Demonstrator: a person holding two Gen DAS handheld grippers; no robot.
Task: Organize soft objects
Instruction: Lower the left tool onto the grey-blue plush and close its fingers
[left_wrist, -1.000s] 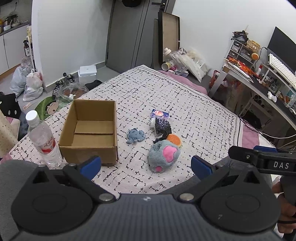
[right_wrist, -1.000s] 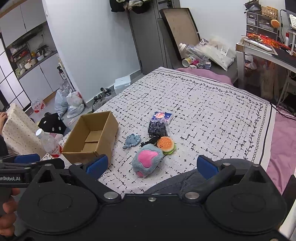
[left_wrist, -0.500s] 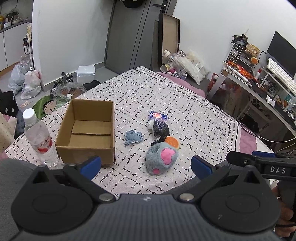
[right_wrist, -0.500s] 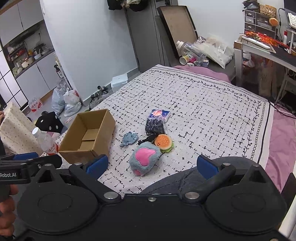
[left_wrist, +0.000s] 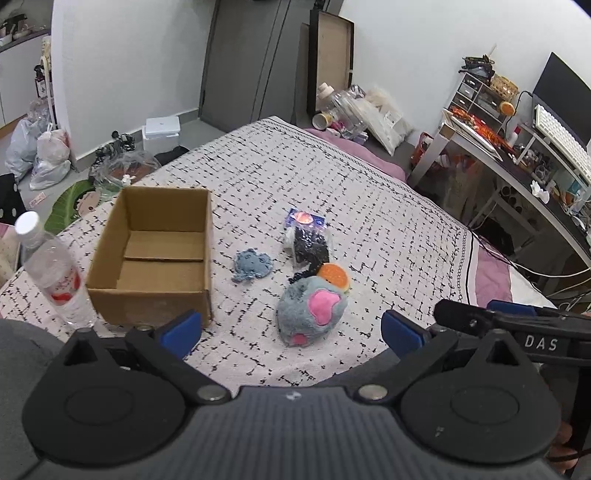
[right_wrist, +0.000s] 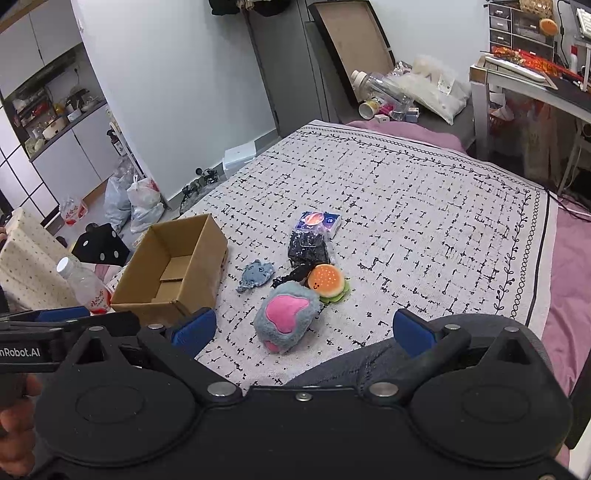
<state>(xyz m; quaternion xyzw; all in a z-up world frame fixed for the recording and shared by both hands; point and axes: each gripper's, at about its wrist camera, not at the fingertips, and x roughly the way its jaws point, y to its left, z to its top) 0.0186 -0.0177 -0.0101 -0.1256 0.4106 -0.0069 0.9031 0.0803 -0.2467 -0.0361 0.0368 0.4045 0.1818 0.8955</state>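
Note:
On the bed lie a grey plush paw with pink pads (left_wrist: 312, 311) (right_wrist: 286, 315), a small burger plush (left_wrist: 334, 277) (right_wrist: 327, 282), a flat blue plush (left_wrist: 252, 264) (right_wrist: 256, 274), a black bundle (left_wrist: 309, 249) (right_wrist: 309, 246) and a tissue pack (left_wrist: 304, 220) (right_wrist: 319, 220). An open empty cardboard box (left_wrist: 155, 251) (right_wrist: 173, 264) stands left of them. My left gripper (left_wrist: 291, 330) is open and empty, just short of the paw. My right gripper (right_wrist: 304, 332) is open and empty, just short of the paw.
A water bottle (left_wrist: 55, 273) (right_wrist: 88, 288) stands left of the box. The bed's patterned cover (left_wrist: 369, 206) stretches behind the toys. A desk (left_wrist: 517, 162) stands at the right, bags and clutter on the floor to the left.
Both grippers have moved a little nearer to the toys, which now sit larger and lower in view. Nothing on the bed has moved.

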